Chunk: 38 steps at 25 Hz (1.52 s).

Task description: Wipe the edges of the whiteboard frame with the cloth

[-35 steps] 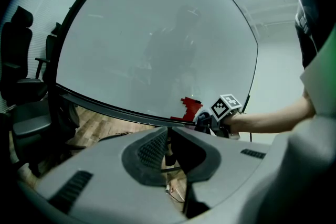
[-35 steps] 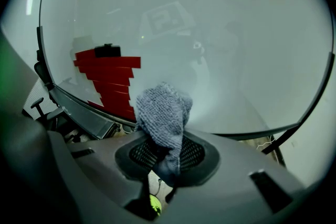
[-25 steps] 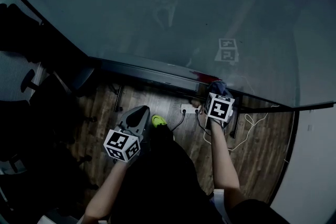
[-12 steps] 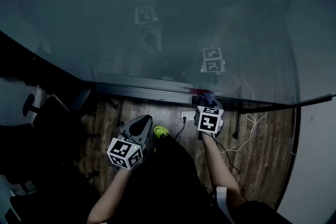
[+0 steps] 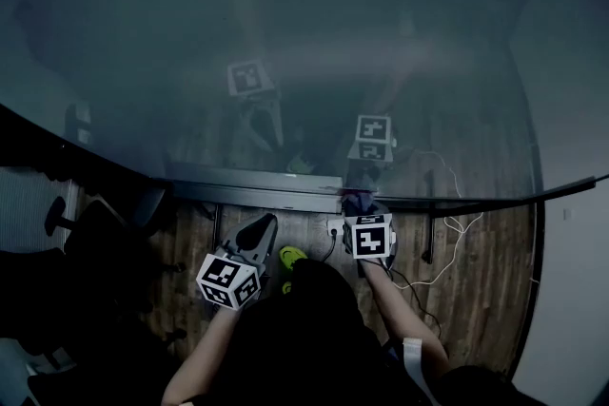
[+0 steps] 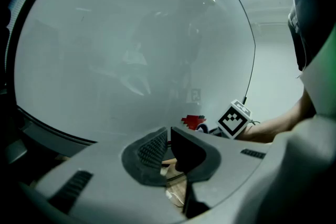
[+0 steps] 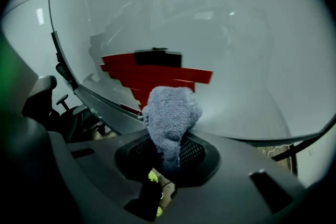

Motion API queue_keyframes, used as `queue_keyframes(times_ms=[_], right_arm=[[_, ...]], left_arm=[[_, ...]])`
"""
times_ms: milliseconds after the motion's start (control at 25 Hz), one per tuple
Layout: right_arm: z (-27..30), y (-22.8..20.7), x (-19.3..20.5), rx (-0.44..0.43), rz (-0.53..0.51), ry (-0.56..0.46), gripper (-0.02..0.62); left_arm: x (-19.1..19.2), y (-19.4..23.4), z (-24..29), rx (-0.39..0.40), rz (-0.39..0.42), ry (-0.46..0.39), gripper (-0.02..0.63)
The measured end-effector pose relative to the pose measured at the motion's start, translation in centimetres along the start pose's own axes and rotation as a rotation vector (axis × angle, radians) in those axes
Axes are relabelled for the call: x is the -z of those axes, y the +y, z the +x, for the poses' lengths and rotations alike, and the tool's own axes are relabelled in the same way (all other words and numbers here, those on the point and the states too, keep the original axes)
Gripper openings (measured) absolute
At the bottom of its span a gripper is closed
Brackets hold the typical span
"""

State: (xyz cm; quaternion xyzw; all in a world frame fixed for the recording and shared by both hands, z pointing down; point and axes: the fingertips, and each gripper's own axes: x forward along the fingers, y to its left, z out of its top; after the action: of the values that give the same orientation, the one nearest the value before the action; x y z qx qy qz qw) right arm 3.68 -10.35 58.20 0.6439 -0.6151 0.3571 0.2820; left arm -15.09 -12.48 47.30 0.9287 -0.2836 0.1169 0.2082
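Note:
The whiteboard (image 5: 285, 33) fills the upper head view, and its dark bottom frame (image 5: 457, 198) runs across the middle. My right gripper (image 5: 357, 204) is shut on a grey-blue cloth (image 5: 356, 201), which presses against the bottom frame beside a red mark (image 5: 333, 190). In the right gripper view the cloth (image 7: 170, 115) bulges out of the right gripper (image 7: 168, 152), just below the red mark (image 7: 157, 73) and the frame (image 7: 102, 105). My left gripper (image 5: 264, 225) hovers below the frame, apart from it. The left gripper (image 6: 169, 139) is shut and holds nothing.
A grey tray ledge (image 5: 257, 178) sits along the frame's left part. On the wooden floor below lie a power strip (image 5: 340, 225) and white cables (image 5: 449, 242). A green shoe (image 5: 290, 254) shows between the grippers. Office chairs (image 5: 67, 214) stand at the left.
The right gripper has slid left along the bottom frame with the cloth, closer to the red mark. The head view has tilted up the board. The left gripper stays shut nearby.

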Motion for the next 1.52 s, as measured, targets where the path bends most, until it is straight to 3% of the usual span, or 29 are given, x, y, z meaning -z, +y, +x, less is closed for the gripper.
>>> queue_keyframes(times_ms=[320, 600, 840, 1160, 1520], right_arm=[[0.7, 2.6, -0.4, -0.087, -0.078, 0.010, 0.072], [1.3, 3.0, -0.5, -0.120, -0.064, 0.037, 0.073], [1.3, 2.0, -0.2, -0.066, -0.062, 0.040, 0.072], [0.6, 1.7, 0.0, 0.037, -0.292, 0.080, 0.073], [-0.3, 2.5, -0.6, 0.002, -0.268, 0.027, 0.071]], left_arm=[[-0.6, 1.0, 1.0, -0.005, -0.011, -0.019, 0.029], [-0.1, 1.3, 1.5, 0.019, -0.012, 0.003, 0.028], [0.3, 0.4, 1.6, 0.055, 0.015, 0.033, 0.029], [0.8, 0.2, 0.8, 0.064, 0.017, 0.046, 0.029], [0.4, 0.1, 1.2, 0.084, 0.021, 0.040, 0.029]])
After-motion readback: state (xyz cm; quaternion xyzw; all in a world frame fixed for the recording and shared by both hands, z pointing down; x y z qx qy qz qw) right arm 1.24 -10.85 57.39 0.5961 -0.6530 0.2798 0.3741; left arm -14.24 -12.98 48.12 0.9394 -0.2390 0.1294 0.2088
